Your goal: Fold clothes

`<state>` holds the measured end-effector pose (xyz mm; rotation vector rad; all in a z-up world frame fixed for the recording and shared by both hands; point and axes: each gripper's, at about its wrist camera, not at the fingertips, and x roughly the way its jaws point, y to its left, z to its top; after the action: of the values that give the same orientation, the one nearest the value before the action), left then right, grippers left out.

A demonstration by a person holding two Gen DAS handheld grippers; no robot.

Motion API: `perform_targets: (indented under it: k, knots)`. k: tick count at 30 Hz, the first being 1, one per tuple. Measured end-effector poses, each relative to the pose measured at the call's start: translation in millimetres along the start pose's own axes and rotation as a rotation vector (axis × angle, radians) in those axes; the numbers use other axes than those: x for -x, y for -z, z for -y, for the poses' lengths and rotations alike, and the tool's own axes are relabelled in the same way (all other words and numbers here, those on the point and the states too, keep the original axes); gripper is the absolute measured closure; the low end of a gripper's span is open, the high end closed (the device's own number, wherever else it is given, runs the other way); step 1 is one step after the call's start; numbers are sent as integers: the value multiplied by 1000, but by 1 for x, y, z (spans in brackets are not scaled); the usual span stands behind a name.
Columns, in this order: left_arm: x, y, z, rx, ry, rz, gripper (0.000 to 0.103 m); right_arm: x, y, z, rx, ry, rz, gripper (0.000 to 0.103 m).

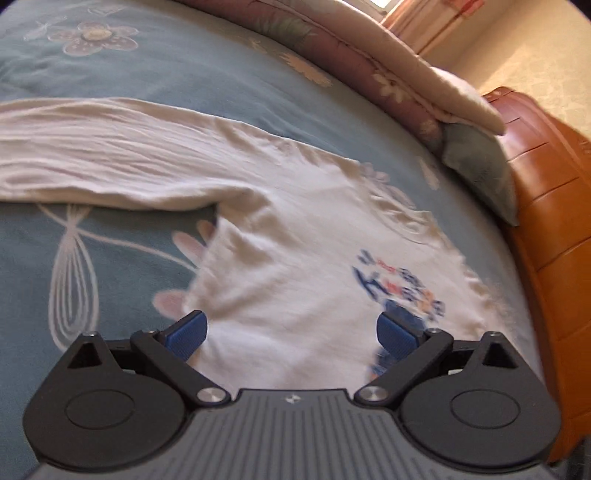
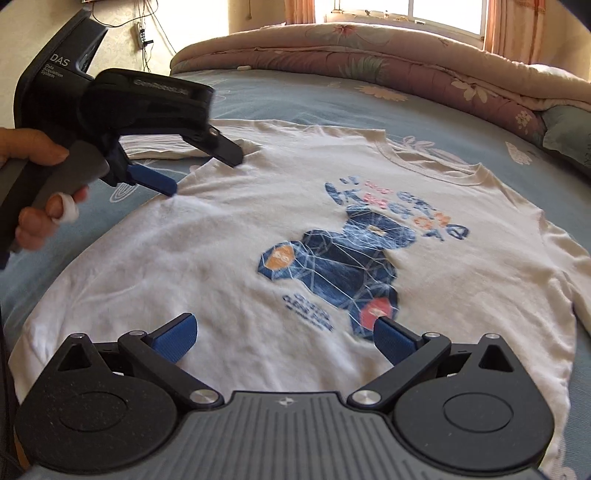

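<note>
A white T-shirt lies spread flat on the bed, front side up, with a blue printed figure and blue and orange letters on the chest. The bed has a blue-green cover with flower patterns.

The right gripper hangs low over the lower part of the shirt. Its jaws are released and wide apart, with nothing between them; the printed figure is just ahead of them, toward the right blue pad.

The left gripper is seen in the right wrist view ahead and to the left of the right jaws, held by a hand with a white ring. It is at the shirt's edge near the sleeve. Its jaws are released too, and in its own view only white cloth lies below the gap. Ahead and left of these jaws, the long sleeve stretches away over the bed cover.

Beyond the shirt, a rolled pink quilt lies along the far side of the bed, under a window. An orange-brown wooden bed frame is to the right of the left jaws.
</note>
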<state>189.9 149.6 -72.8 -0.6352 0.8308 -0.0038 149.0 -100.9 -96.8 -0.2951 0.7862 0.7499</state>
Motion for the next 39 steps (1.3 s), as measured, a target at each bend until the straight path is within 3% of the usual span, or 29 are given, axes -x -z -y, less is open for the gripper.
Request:
perform_targets:
  k: [7,13,20,27,34,39]
  knots:
    - [18,60,47,-175,48,-26,5,23,25,20,-13,18,-22,0]
    - [17,109,43,-183,17,-49,4,34,47,36,-15,0,-6,0]
    - [47,142,55,-334,-80,-14,4,48,57,52,-30,13,-13,0]
    - [45,177,64,-479,-186,-54,3,54,62,74,-91,54,-11,0]
    - [47,189,94,-545,-60,-46,3,48,56,79,-121,55,5,0]
    - [35,205,98,-538,-53,-65,1,47,36,74,-154,12,50,0]
